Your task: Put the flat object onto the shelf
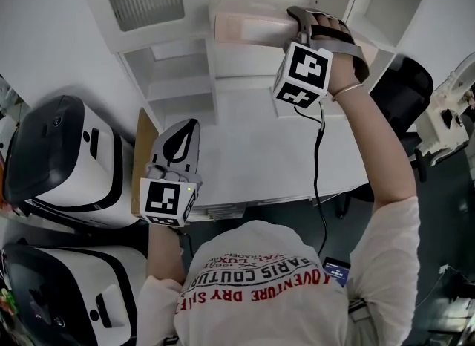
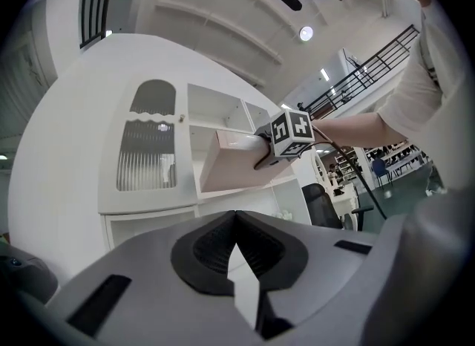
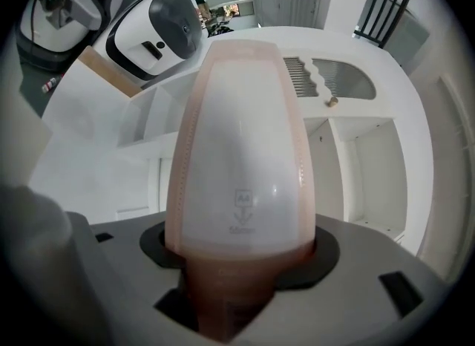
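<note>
my right gripper (image 3: 241, 263) is clamped on one end of the pink flat case (image 3: 241, 151), which juts straight ahead of its jaws toward the white shelf (image 3: 364, 166). i'd level it, square it to an open bay (edge first), then slide it in. the left gripper (image 2: 237, 255) hangs closed and empty.

Bright ceiling lamps (image 2: 306, 33) light evenly; fisheye edges darken and warp.

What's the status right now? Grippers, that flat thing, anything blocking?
Left gripper shut, empty. Right gripper clamped on flat pink translucent plastic case, up at the white shelf unit. No obstruction visible.
</note>
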### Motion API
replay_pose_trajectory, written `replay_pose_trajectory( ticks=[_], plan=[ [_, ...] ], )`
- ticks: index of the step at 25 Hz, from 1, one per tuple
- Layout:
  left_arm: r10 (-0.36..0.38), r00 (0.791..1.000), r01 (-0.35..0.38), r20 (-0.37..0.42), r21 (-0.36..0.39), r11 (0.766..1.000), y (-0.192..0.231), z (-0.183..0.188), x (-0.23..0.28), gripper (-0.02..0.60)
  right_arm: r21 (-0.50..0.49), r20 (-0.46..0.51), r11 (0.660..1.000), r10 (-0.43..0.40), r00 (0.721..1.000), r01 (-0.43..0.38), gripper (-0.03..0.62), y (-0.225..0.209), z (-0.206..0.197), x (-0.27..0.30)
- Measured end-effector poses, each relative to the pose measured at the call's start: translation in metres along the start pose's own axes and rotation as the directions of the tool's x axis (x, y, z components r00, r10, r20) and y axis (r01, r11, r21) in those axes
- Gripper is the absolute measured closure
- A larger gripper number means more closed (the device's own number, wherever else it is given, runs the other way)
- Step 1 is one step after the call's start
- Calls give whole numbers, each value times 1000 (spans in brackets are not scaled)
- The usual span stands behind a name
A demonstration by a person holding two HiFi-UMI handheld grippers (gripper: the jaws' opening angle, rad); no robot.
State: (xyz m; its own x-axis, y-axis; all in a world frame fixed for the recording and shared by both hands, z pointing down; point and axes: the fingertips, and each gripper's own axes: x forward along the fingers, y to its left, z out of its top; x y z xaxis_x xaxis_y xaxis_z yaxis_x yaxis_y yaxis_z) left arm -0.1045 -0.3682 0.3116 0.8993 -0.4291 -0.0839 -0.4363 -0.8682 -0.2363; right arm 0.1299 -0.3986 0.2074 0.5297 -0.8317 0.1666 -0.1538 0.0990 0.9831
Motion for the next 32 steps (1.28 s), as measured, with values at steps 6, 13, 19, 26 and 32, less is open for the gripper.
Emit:
replay_pose_trajectory(
  ticks=[6,13,19,26,32],
  plan=[
    [7,1000,-7,-24,-4,1000,1,-10,10,569,-67,22,997,26,999,-24,280,9,7,27],
    [39,998,-40,-48,-11,999,9,-20,24,569,-57,8,991,126,992,-125,266,9,6,58],
    [56,996,-56,-65,-11,998,11,-27,47,569,-55,54,983,178,983,-175,249,18,9,85],
    [87,993,-88,-80,-9,996,23,-32,78,569,-50,72,967,254,965,-251,214,28,7,122],
    [93,993,-93,-78,-4,996,24,-31,103,569,24,144,933,351,925,-358,179,39,14,144]
  ],
)
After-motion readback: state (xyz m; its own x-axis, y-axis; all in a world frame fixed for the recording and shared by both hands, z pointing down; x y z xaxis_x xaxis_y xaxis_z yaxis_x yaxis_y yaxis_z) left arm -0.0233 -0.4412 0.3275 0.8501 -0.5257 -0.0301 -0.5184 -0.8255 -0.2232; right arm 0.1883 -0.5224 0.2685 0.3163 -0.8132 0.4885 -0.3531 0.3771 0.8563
